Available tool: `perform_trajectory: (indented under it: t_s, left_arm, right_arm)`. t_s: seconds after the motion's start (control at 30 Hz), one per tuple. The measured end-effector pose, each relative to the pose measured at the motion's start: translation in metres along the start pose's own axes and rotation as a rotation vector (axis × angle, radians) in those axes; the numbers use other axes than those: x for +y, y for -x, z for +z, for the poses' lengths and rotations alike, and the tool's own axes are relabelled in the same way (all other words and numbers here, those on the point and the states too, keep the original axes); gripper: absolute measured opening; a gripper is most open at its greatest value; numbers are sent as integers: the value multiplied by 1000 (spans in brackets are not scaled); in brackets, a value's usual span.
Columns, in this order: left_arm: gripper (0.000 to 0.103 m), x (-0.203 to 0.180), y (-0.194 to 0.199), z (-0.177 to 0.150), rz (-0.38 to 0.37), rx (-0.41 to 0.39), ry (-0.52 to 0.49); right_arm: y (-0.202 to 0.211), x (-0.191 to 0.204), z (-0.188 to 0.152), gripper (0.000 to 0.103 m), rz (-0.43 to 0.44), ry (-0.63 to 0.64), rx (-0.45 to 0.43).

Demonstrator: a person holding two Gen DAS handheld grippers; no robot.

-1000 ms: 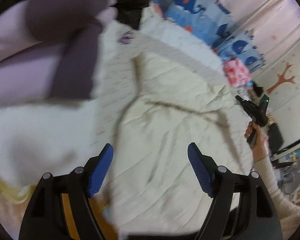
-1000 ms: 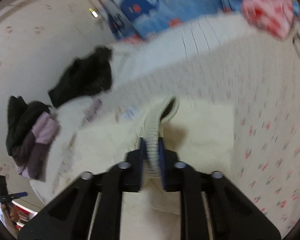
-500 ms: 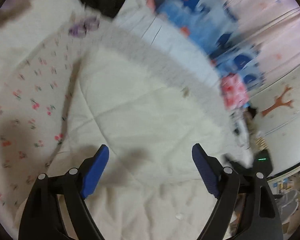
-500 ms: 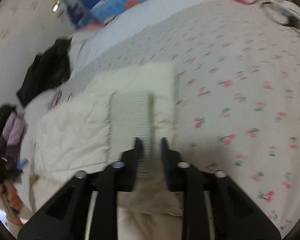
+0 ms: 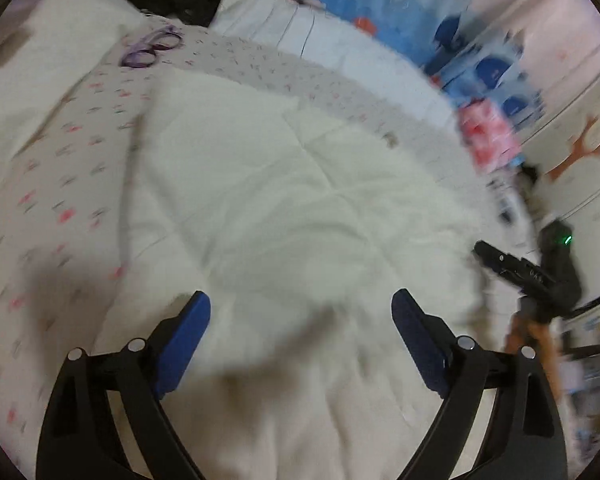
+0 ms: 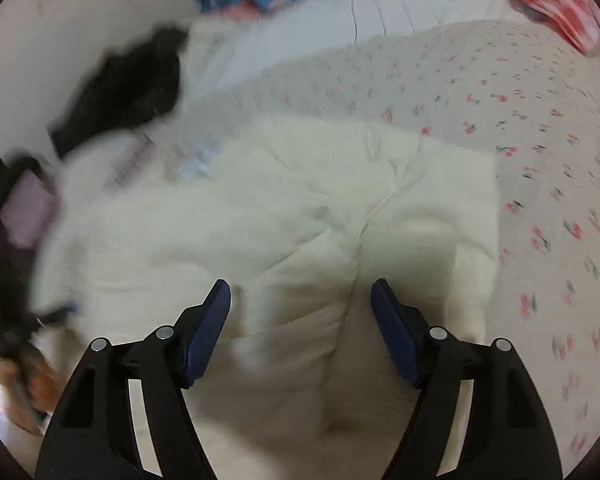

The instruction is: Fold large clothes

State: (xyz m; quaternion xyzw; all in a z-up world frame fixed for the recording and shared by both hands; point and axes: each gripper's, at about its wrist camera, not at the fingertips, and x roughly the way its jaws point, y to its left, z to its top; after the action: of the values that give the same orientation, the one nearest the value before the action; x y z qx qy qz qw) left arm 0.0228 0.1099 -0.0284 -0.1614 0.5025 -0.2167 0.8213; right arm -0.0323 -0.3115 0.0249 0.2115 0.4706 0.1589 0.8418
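Observation:
A large cream quilted garment (image 5: 284, 208) lies spread on the bed, folded over itself; it also shows in the right wrist view (image 6: 300, 208). My left gripper (image 5: 300, 320) is open and empty, hovering over the garment's near part. My right gripper (image 6: 300, 304) is open and empty above the garment's near edge. The right gripper also shows at the right of the left wrist view (image 5: 516, 270), at the garment's right side. Both views are motion-blurred.
The bed has a cherry-print sheet (image 6: 540, 128). A black garment (image 6: 128, 88) and a purple-and-black pile (image 6: 16, 208) lie at the left. Whale-print pillows (image 5: 400, 4) and a pink-red cloth (image 5: 488, 136) lie at the head. A purple item (image 5: 148, 46) lies on the sheet.
My right gripper was shut on the garment's ribbed edge, laid it down and opened. My left gripper stayed open and swung over the flattened garment.

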Motion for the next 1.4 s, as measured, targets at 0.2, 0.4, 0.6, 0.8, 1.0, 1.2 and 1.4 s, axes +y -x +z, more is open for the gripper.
perform_trajectory:
  t_s: [0.2,0.4,0.6,0.8,1.0,1.2,1.4]
  left_arm:
    - [95,75,103,-67,-30,15,73]
    - [95,127,121,-167,-131,134,210]
    - [95,132,113,-235,-300,197,272]
    - [95,134,101,-258,-252,221,299]
    - [71,125,95,-269,-315,227,343]
    - [14,88,134,-260,-245,166,295]
    - [11,54,209,-239,-326,29,246]
  right_arm:
    - [103,-21,-98,96,20,21,53]
    - [147,-85,-220,96,205,-236,146]
    - [142,-87,-283,96,501,-372,234]
    - [120,-77,-302,96,675,-414,250]
    - [131,-60,-306,62,709,-342,165]
    - [174,-45,-294,20,671,-291,9]
    - [236,-17,-267,17,739,-231,-140]
